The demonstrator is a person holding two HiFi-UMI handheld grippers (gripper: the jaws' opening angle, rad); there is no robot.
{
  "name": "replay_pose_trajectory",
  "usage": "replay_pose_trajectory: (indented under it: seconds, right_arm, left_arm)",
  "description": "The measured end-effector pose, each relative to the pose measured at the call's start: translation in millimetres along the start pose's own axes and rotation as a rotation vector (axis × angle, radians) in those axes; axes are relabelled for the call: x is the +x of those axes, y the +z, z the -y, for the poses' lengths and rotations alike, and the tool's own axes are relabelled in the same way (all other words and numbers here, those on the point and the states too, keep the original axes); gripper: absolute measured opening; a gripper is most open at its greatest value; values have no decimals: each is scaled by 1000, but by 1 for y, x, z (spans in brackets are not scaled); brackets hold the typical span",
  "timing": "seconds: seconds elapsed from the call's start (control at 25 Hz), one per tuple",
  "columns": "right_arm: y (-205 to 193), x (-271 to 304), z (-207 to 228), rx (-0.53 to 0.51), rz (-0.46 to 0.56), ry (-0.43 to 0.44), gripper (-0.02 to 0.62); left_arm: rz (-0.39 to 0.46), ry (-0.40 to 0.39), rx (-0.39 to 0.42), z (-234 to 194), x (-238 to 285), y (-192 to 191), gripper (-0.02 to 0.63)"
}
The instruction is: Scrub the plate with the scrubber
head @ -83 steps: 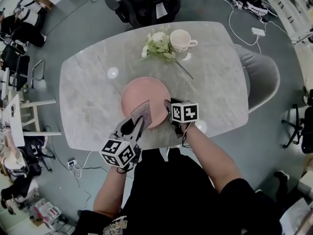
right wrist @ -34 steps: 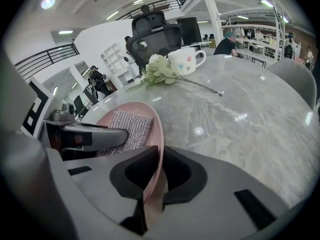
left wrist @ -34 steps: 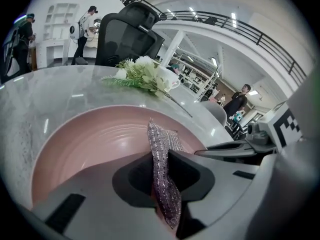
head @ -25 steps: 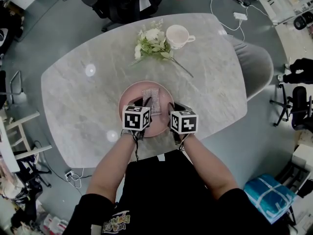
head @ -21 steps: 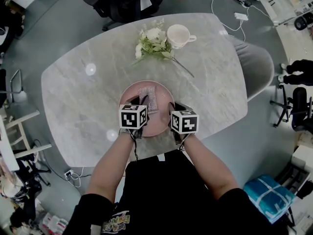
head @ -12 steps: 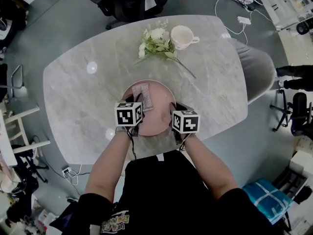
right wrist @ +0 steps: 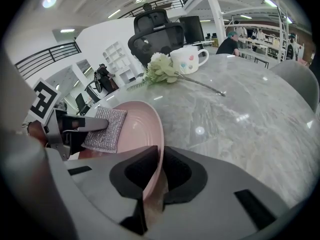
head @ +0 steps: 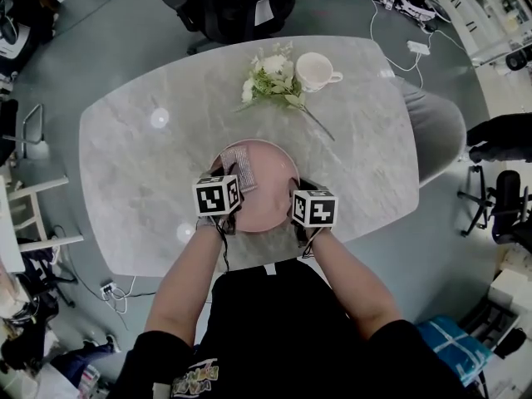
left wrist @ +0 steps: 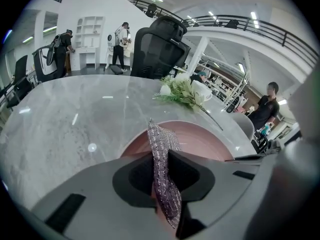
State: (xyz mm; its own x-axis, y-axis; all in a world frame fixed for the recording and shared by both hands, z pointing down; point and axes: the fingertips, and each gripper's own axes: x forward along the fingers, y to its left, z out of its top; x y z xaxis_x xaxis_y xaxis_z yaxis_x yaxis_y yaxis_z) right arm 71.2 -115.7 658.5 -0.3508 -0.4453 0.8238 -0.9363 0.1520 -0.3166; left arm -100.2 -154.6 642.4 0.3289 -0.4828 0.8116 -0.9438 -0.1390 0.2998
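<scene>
A pink plate (head: 273, 191) sits on the marble table near its front edge. My left gripper (head: 230, 178) is shut on a silvery mesh scrubber (head: 238, 168), which lies flat on the plate's left far part. In the left gripper view the scrubber (left wrist: 163, 161) stands edgewise between the jaws, with the plate (left wrist: 202, 141) beyond it. My right gripper (head: 293, 193) is shut on the plate's right near rim. In the right gripper view the rim (right wrist: 156, 149) runs between the jaws, and the scrubber (right wrist: 105, 128) and left gripper (right wrist: 85, 125) show on the plate's far side.
A spray of white flowers (head: 271, 79) and a cream cup (head: 316, 71) lie at the table's far side. A black office chair (head: 241, 7) stands behind the table and a grey chair (head: 438, 131) at its right. The table's front edge (head: 249, 260) is near my body.
The left gripper has slid the scrubber leftward across the plate, from its middle to its left far part. The right gripper has kept its hold on the rim.
</scene>
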Motion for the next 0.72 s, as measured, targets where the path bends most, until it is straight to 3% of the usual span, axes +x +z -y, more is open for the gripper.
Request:
replay_pose_trajectory:
  seconds: [0.2,0.72]
  right_arm:
    - [-2,1,-1,3,0,10,49]
    - [7,-9,-1,-2,14,-16,51]
  left_arm:
    - [-12,56,45,-12,-11,-1,78]
    - [-37,114,108,-34,-37,-14,77]
